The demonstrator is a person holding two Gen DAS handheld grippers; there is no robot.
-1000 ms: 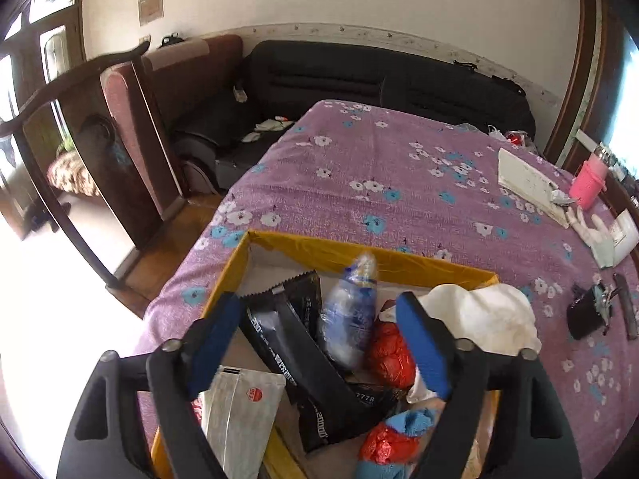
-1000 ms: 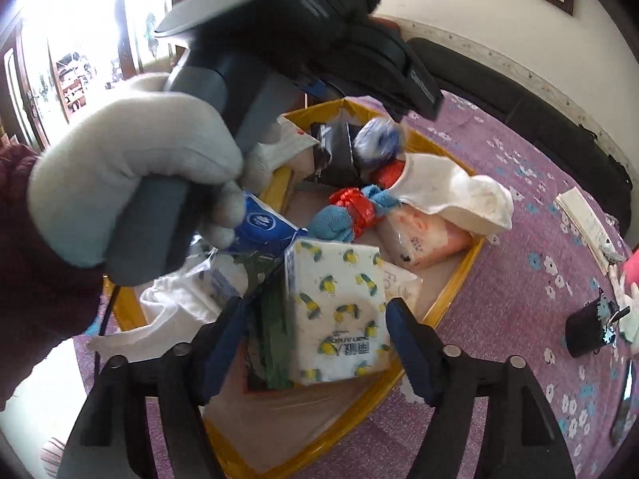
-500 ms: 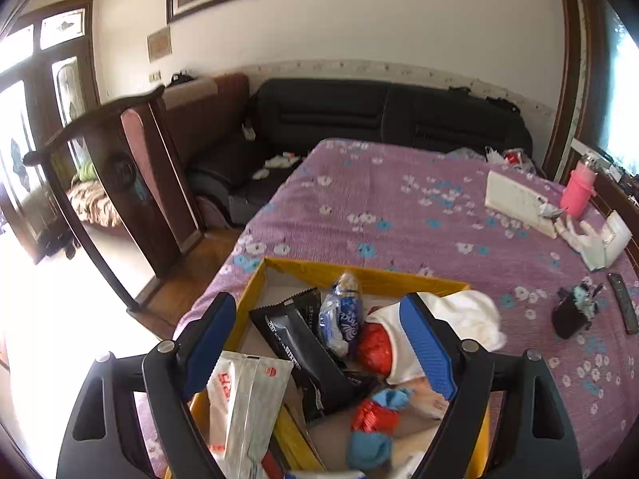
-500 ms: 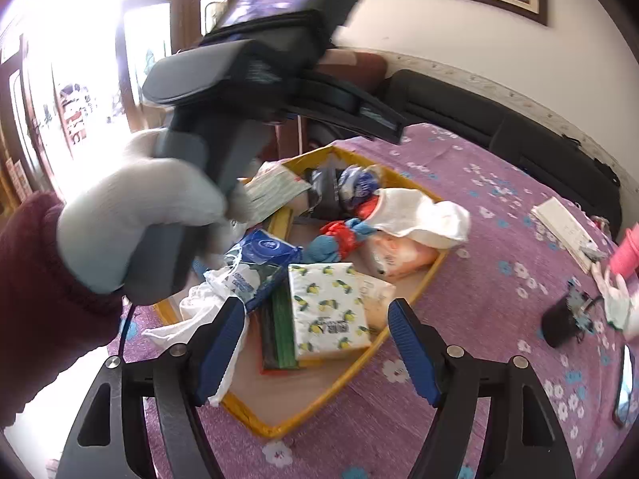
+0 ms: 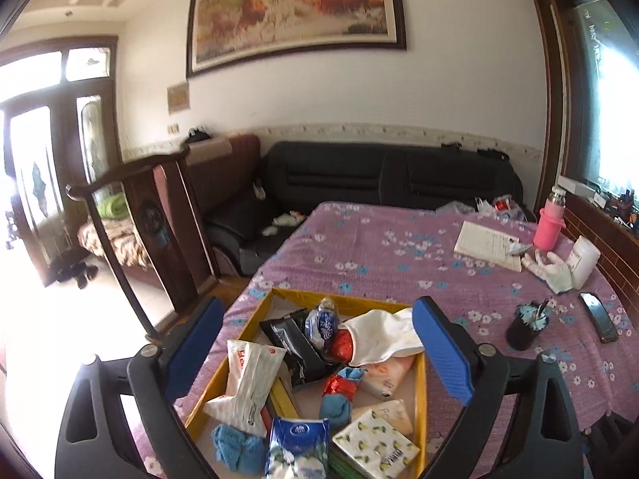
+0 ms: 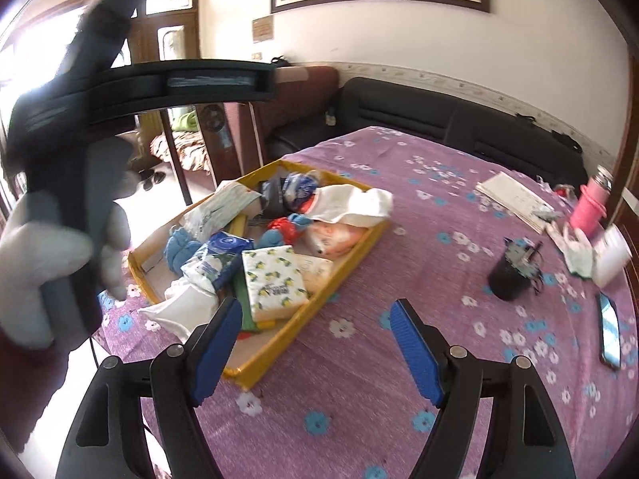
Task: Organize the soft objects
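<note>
A yellow tray (image 5: 255, 319) on the purple flowered cloth holds soft things: a white cloth (image 5: 383, 335), a lemon-print tissue pack (image 5: 375, 443), a blue-and-white tissue pack (image 5: 297, 447), a black packet (image 5: 291, 339) and blue and red socks (image 5: 339, 391). My left gripper (image 5: 317, 343) hovers above the tray's near end. Its jaws are opening and nothing is pressed between them. My right gripper (image 6: 315, 319) stands open over the cloth beside the tray (image 6: 351, 255), near the lemon-print pack (image 6: 275, 279). A gloved hand (image 6: 24, 247) holds the left tool.
To the right on the cloth are a black cup (image 5: 523, 329), a phone (image 5: 599, 317), a white glove (image 5: 555, 271), a notebook (image 5: 487, 243) and a pink bottle (image 5: 551, 227). A black sofa (image 5: 379, 175) stands behind the table and a wooden chair (image 5: 151, 215) to its left.
Both grippers have drawn back and up from the tray, so more of the room shows. The left jaws stand wider apart. The blue-and-white packet has settled among the tray's things.
</note>
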